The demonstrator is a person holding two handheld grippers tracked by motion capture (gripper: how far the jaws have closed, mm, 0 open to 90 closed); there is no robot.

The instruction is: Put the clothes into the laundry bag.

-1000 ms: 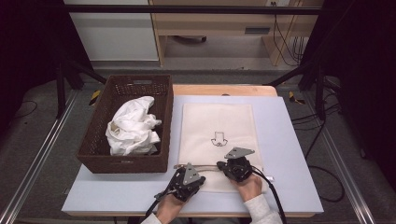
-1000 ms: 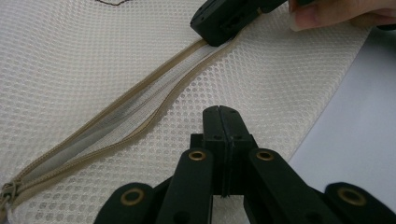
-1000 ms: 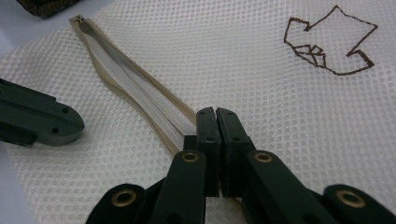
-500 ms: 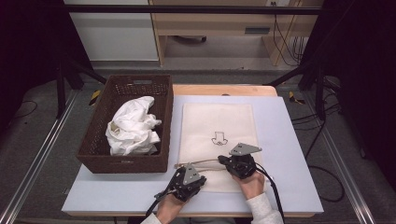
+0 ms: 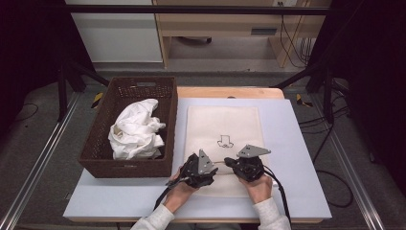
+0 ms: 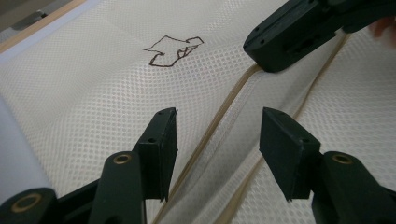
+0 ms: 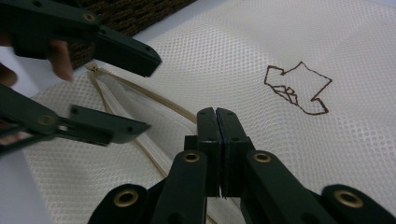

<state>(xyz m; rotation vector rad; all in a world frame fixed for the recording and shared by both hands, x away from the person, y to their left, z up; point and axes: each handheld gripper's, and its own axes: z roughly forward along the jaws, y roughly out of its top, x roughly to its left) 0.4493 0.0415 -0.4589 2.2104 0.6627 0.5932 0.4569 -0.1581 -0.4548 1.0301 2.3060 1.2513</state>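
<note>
Left gripper just opened, jaws apart astride the zipper of the mesh laundry bag, not pressing it. Right gripper beside it, jaws shut together on the zipper edge. Wicker basket left of both; bare worktop right.

Beyond my pale surface I see a grey floor, a light wooden bench with cables behind it, a white cabinet, and dark curtains at both sides.
</note>
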